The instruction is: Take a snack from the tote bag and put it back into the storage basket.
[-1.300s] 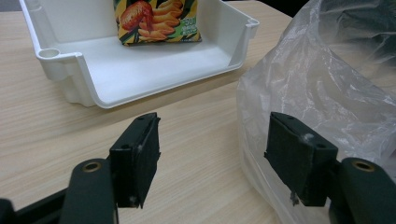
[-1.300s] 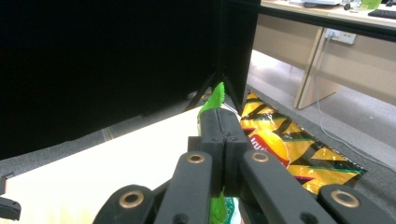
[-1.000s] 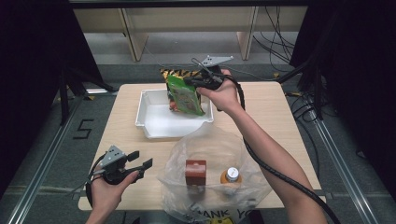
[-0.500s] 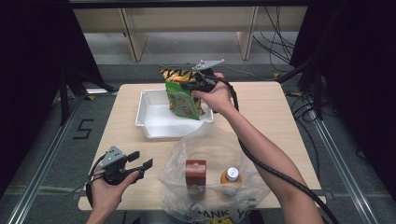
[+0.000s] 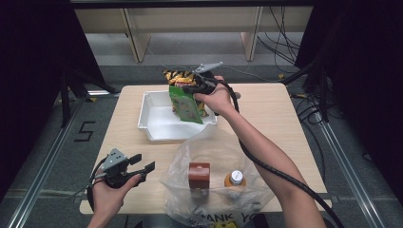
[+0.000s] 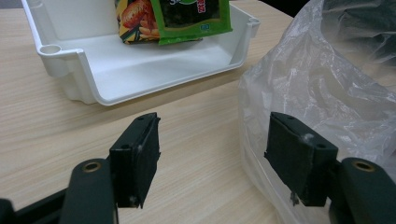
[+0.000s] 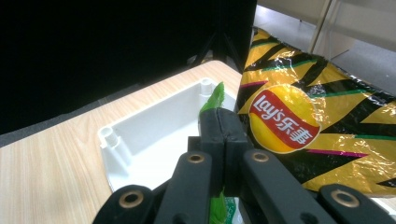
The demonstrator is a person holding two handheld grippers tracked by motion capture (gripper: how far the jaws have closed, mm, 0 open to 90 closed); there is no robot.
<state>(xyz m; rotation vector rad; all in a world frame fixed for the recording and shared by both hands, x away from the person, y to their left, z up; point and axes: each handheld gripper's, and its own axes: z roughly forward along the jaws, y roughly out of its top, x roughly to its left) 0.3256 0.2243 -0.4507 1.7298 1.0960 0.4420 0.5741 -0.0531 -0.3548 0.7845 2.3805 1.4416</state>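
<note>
High view: right gripper [image 5: 194, 87] pinches flat green snack packet [image 5: 186, 104], hanging over white plastic tray [image 5: 151, 124]; placing step. Left gripper view: left gripper [image 6: 212, 154] spread, idle beside clear plastic bag [image 6: 322, 88]. Right gripper view: yellow crisp bag [image 7: 308, 126] alongside. Next: lower, release.

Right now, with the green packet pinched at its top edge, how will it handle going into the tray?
Probably floppy: the green packet hangs flat from the right gripper, shut on its top edge. Likely light, since that thin pinch carries it. It may slump against the chip bag in the white tray rather than stand.
</note>
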